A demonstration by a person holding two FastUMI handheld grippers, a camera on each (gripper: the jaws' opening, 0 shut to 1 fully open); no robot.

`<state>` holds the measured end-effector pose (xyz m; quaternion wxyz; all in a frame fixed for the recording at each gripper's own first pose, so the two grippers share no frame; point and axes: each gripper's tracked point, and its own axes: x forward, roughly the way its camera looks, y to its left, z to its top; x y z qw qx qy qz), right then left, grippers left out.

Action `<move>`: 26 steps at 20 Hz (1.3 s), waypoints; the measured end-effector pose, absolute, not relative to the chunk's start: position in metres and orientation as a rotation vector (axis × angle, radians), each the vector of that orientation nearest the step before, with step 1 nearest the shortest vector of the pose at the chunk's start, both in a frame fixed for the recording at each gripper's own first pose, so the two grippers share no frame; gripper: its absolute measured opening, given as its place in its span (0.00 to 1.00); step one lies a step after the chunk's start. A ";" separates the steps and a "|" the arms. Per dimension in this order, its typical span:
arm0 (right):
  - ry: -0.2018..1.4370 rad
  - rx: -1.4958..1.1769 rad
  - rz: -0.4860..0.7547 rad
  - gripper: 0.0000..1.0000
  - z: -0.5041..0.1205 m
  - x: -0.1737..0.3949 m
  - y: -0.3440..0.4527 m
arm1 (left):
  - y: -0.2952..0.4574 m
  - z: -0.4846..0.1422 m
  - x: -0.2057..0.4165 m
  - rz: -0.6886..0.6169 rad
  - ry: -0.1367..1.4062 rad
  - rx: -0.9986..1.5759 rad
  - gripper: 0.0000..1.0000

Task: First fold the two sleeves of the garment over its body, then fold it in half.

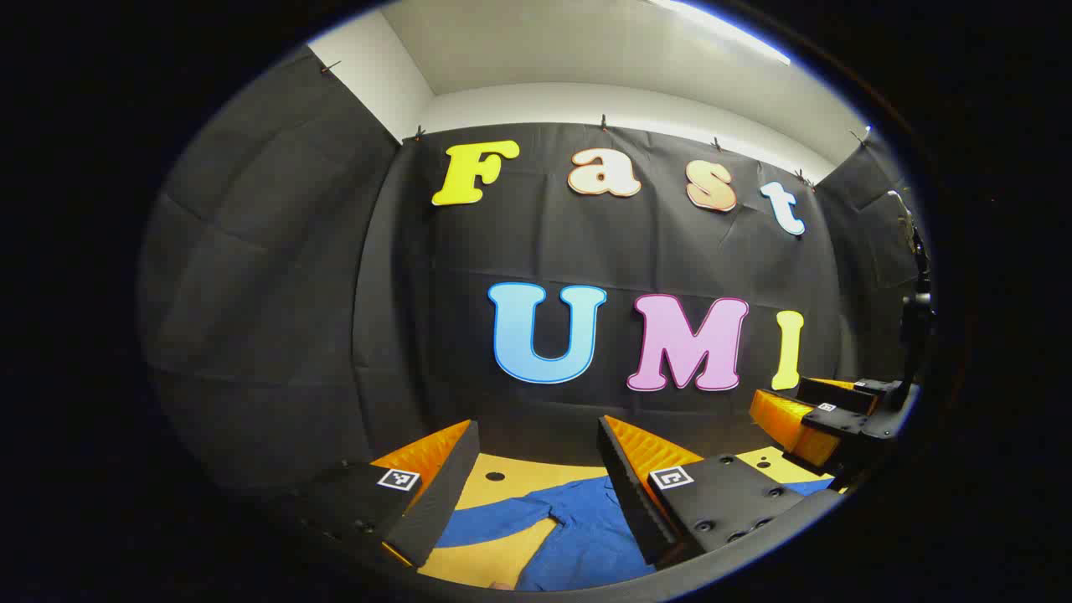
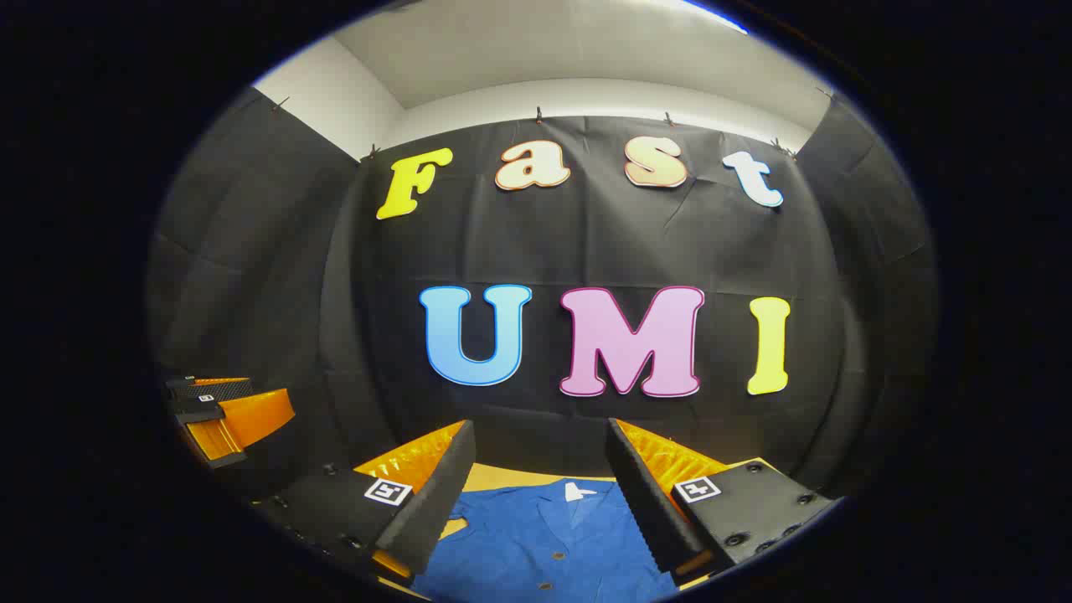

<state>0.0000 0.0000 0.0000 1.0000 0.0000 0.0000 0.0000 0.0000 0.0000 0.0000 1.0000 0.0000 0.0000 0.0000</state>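
Left tool [image 1: 536,469], right tool [image 2: 536,465] both wide, holding nothing; blue shirt [image 2: 544,540] flat on table [image 1: 511,486], collar toward wall.

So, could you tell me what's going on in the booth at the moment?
A person is holding a gripper in each hand above a blue shirt spread flat on a tan table. The left gripper and right gripper both hover open over the cloth, neither touching it. In the left gripper view one sleeve lies stretched out to the side, not yet folded over the body. In the right gripper view the collar and buttoned front face up. Folding looks not yet begun.
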 end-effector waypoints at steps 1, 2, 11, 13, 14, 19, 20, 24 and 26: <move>0.004 0.000 -0.011 0.98 -0.002 -0.001 -0.004 | -0.003 -0.003 0.003 -0.008 0.006 -0.003 0.82; 0.010 0.000 -0.023 0.98 -0.004 -0.002 -0.008 | -0.006 -0.004 0.005 -0.016 0.010 -0.006 0.82; 0.032 0.006 -0.109 0.93 -0.011 -0.011 -0.041 | -0.037 -0.016 0.017 -0.085 0.034 -0.001 0.82; 0.038 0.002 -0.114 0.93 -0.012 -0.012 -0.044 | -0.040 -0.016 0.018 -0.092 0.035 0.002 0.82; 0.036 -0.001 -0.118 0.93 -0.012 -0.013 -0.046 | -0.042 -0.017 0.018 -0.095 0.034 0.001 0.82; 0.036 -0.007 -0.142 0.93 -0.014 -0.014 -0.058 | -0.050 -0.028 0.026 -0.107 0.051 0.005 0.82; 0.041 -0.005 -0.147 0.93 -0.016 -0.014 -0.061 | -0.050 -0.028 0.027 -0.107 0.052 0.008 0.84; 0.057 -0.003 -0.168 0.97 -0.024 -0.014 -0.070 | -0.054 -0.032 0.031 -0.112 0.059 0.003 0.82; 0.063 -0.009 -0.181 0.95 -0.028 -0.014 -0.076 | -0.055 -0.035 0.033 -0.116 0.063 0.008 0.82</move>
